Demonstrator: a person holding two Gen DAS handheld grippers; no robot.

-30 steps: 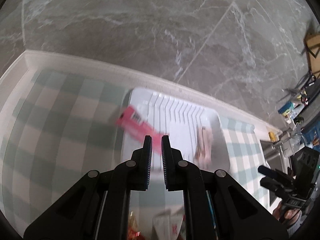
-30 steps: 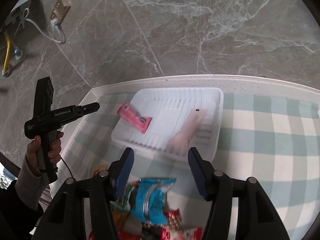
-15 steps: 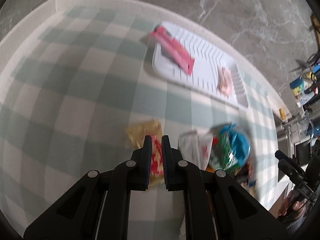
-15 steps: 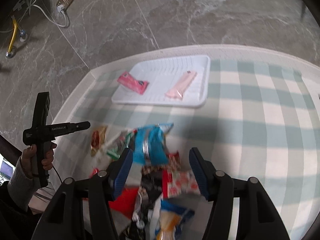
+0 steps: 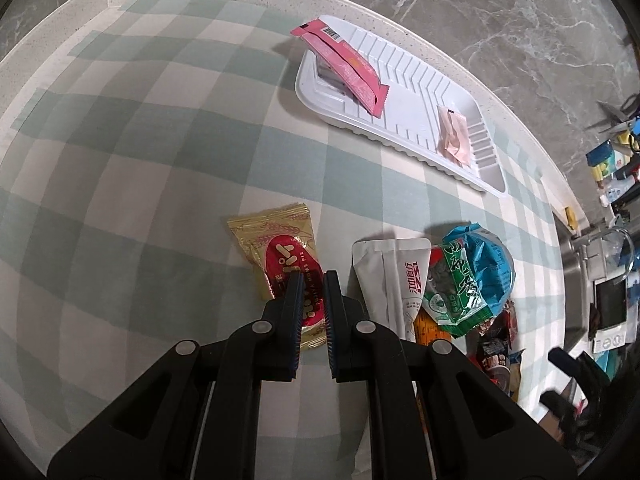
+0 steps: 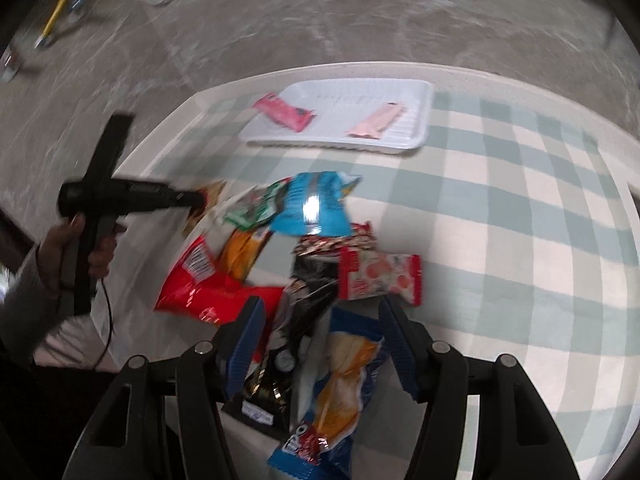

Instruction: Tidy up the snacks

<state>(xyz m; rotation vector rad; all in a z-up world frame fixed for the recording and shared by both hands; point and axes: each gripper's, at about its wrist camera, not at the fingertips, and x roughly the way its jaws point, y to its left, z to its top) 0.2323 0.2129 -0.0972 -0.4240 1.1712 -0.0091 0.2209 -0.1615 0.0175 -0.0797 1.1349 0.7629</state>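
A white ribbed tray (image 5: pixel 416 92) (image 6: pixel 412 136) at the far table edge holds a pink snack bar (image 5: pixel 344 64) (image 6: pixel 284 112) and a pale pink packet (image 5: pixel 452 136) (image 6: pixel 376 124). A pile of snack packs lies nearer. My left gripper (image 5: pixel 312 280) is shut and empty, its tips just above a gold and red pie packet (image 5: pixel 280 256). My right gripper (image 6: pixel 320 308) is open above a black packet (image 6: pixel 308 304) and an orange and blue packet (image 6: pixel 344 396). The view is blurred.
A white sachet (image 5: pixel 396 276), a blue and green bag (image 5: pixel 472 276) (image 6: pixel 308 204), a red bag (image 6: pixel 200 280) and a red and white packet (image 6: pixel 380 280) lie on the green checked cloth (image 5: pixel 120 160). Clutter and a sink lie to the right (image 5: pixel 608 240).
Both grippers have pulled back from the tray toward the snack pile. The pink bar stays in the tray. The left gripper now hovers over the gold pie packet.
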